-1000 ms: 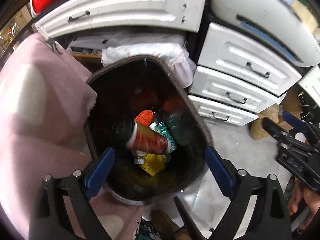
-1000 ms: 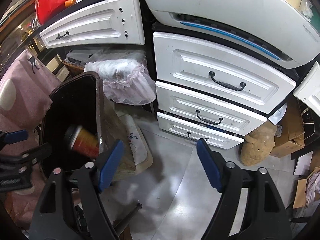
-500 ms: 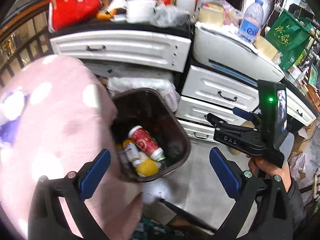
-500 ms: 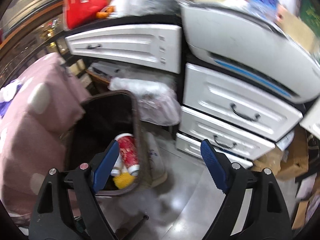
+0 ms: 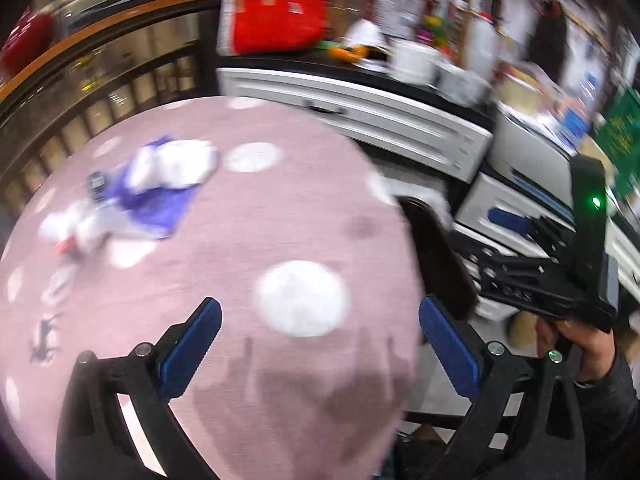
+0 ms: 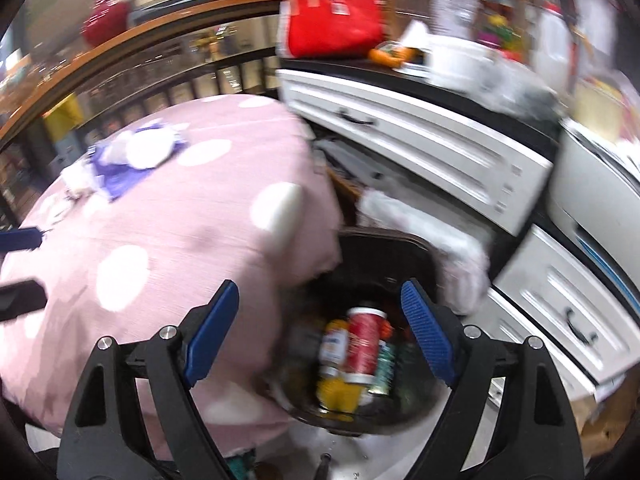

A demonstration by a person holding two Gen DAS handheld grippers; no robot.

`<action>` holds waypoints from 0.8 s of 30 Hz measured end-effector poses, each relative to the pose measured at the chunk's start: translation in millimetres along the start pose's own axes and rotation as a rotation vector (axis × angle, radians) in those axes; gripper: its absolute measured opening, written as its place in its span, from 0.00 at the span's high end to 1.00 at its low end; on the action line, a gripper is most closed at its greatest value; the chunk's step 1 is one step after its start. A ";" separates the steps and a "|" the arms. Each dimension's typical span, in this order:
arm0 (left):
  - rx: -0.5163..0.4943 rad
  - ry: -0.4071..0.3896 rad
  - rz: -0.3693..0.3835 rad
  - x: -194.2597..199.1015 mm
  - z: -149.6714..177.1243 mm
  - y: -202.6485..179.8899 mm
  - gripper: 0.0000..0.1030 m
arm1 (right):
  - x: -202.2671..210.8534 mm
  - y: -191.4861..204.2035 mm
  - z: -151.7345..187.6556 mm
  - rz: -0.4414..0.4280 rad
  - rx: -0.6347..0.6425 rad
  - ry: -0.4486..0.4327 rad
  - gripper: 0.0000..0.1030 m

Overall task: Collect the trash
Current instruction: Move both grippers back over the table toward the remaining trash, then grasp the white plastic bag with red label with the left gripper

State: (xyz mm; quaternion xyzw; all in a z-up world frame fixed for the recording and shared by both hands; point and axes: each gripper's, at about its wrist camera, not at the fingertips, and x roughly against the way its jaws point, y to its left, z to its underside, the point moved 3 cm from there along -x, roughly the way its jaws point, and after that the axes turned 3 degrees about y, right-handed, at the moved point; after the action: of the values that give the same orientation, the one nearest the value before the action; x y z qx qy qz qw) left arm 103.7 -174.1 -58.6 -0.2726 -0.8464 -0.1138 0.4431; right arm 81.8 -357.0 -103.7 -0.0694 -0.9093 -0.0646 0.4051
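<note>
1. The left tongs (image 5: 316,356) are spread wide with nothing between their blue pads; they hover over the pink table (image 5: 224,240) covered in a cloth with white dots.
2. On the far left part of that table lies a blurred cluster of white and purple trash (image 5: 132,192). It sits well ahead of the left tongs and off to their left, not touching them.
3. The right tongs (image 6: 320,332) are likewise wide open and hold nothing. They hang above the dark bin (image 6: 376,256), which stands on the floor just beside the table's edge.
4. Inside the bin, between and slightly below the right tongs' pads, lie a red cup (image 6: 362,344), a small bottle with a yellow label (image 6: 334,348) to its left, something yellow (image 6: 340,390) beneath them and a teal can (image 6: 384,364) to the right. None of these touches the tongs.
5. In the left wrist view the right tongs (image 5: 516,222) appear at the right, held by a hand (image 5: 576,332), with a green light lit on their body; only a sliver of the bin (image 5: 436,264) shows beside the table.
6. White drawers (image 6: 416,136) stand behind the bin, and a red bag (image 6: 336,24) rests on top. The scene is motion-blurred, so finer detail cannot be told.
</note>
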 end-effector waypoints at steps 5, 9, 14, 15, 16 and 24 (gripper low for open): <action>0.111 -0.034 -0.086 14.6 0.3 58.7 0.05 | -6.9 43.9 -15.4 -0.067 0.085 -0.003 0.20; 0.200 -0.042 -0.139 20.7 2.6 107.4 0.05 | -12.1 72.3 -26.6 -0.121 0.127 -0.002 0.20; 0.287 -0.029 -0.224 19.8 12.7 166.7 0.05 | -15.3 105.1 -36.9 -0.159 0.190 -0.003 0.20; 0.309 -0.013 -0.238 17.0 16.1 180.1 0.05 | -16.0 110.6 -39.1 -0.166 0.200 -0.005 0.20; 0.327 -0.002 -0.243 14.5 18.8 190.9 0.05 | -17.1 116.3 -40.6 -0.173 0.209 -0.005 0.20; 0.451 0.085 -0.240 -12.4 30.4 254.6 0.05 | -25.5 142.6 -51.7 -0.204 0.241 0.001 0.20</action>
State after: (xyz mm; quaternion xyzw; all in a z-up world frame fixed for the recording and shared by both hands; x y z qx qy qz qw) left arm 231.6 44.8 -98.7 -0.0594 -0.8572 0.0148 0.5113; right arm 161.8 -227.9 -79.7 0.0727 -0.9126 0.0043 0.4023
